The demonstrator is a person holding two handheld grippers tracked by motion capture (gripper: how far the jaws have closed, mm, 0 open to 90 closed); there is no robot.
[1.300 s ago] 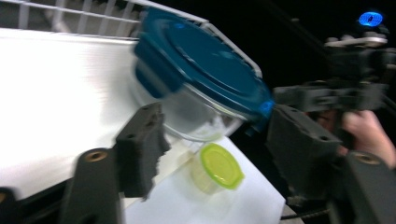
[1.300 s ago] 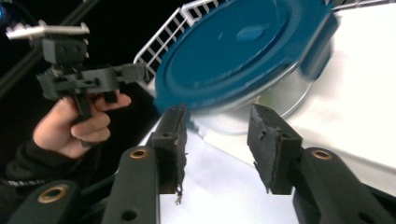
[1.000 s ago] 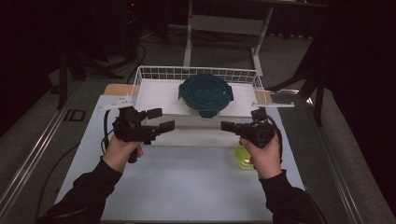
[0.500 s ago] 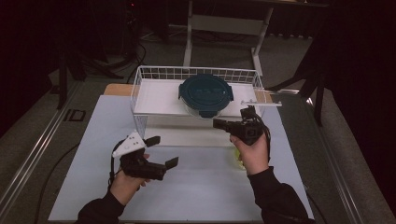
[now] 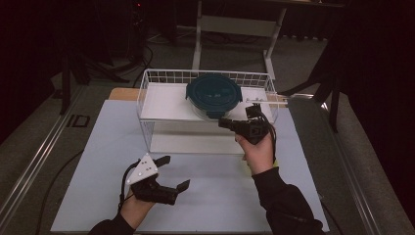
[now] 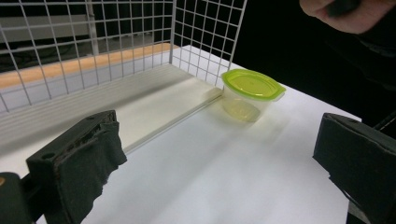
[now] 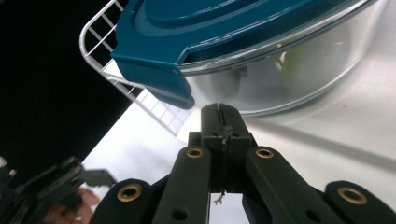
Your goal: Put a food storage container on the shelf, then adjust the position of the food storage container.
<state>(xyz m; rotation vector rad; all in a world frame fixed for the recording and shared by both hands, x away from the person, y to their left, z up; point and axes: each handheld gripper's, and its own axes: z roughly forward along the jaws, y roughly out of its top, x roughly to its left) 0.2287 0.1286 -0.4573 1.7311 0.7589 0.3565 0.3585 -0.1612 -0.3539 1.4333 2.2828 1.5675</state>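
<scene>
Just ahead of the right gripper's [image 7: 219, 109] shut tips stands a glossy clear bowl [image 7: 299, 74] — glass by its look — under a smooth teal plastic lid [image 7: 196, 28]. White-coated wire forms the basket [image 5: 147, 83]. Between the left gripper's [image 6: 219, 158] matt, rough pads [image 6: 88, 158], farther off, sits a translucent green plastic container [image 6: 252, 88] on the matt white tabletop [image 6: 224, 177].

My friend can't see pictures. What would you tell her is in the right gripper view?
The right gripper, its two black fingers pressed shut with nothing between them, points at a clear glass bowl with a dark teal lid. The bowl sits on a white shelf edged by a white wire basket.
</scene>
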